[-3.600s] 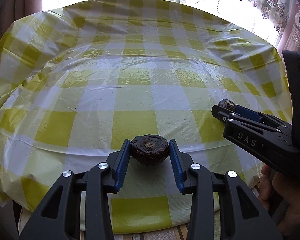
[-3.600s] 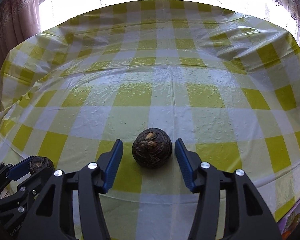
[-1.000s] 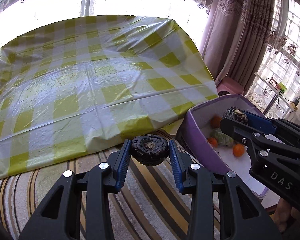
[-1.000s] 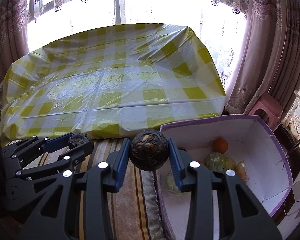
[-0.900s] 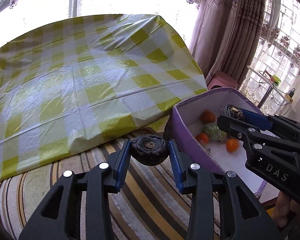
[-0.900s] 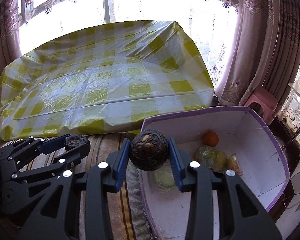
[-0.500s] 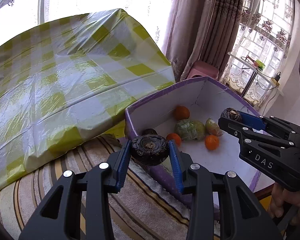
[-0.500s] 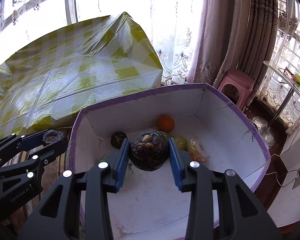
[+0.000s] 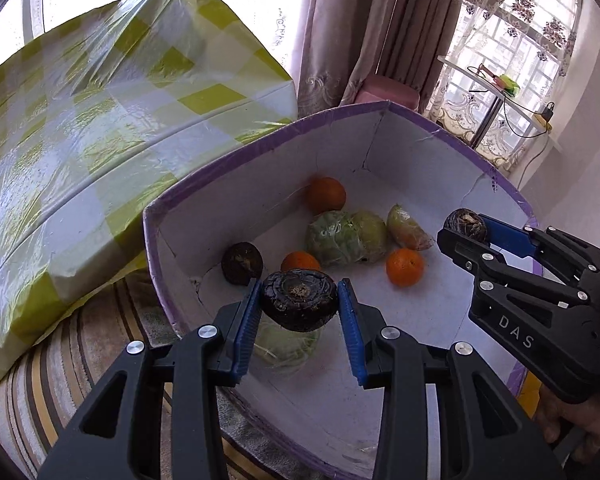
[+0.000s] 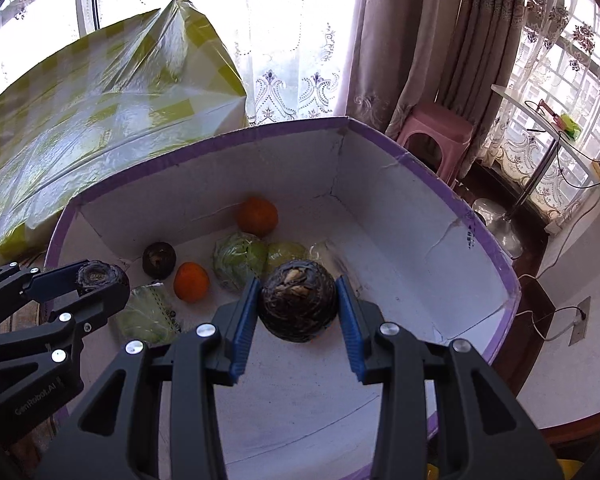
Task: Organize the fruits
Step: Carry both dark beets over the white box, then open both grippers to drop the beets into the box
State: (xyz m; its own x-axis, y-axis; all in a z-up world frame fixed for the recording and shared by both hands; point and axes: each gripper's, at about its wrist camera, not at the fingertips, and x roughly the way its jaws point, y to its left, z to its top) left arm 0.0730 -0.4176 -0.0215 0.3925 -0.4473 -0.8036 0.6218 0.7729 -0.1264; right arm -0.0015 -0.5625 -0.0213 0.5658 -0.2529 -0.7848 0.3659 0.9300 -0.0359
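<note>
The left gripper (image 9: 299, 322) pointed steeply downward, its two blue-padded fingers (image 9: 247, 330) drawn in and clamped on a dark round fruit (image 9: 299, 300) held between them. The right gripper (image 10: 298, 322) was tilted down at much the same angle, its jaws likewise pressed against a second dark fruit (image 10: 297, 300). The two grippers sat side by side, near each other but apart, each visible at the edge of the other's view. Part of the person's right hand (image 9: 572, 428) showed beneath the right gripper's body, gripping its handle.
</note>
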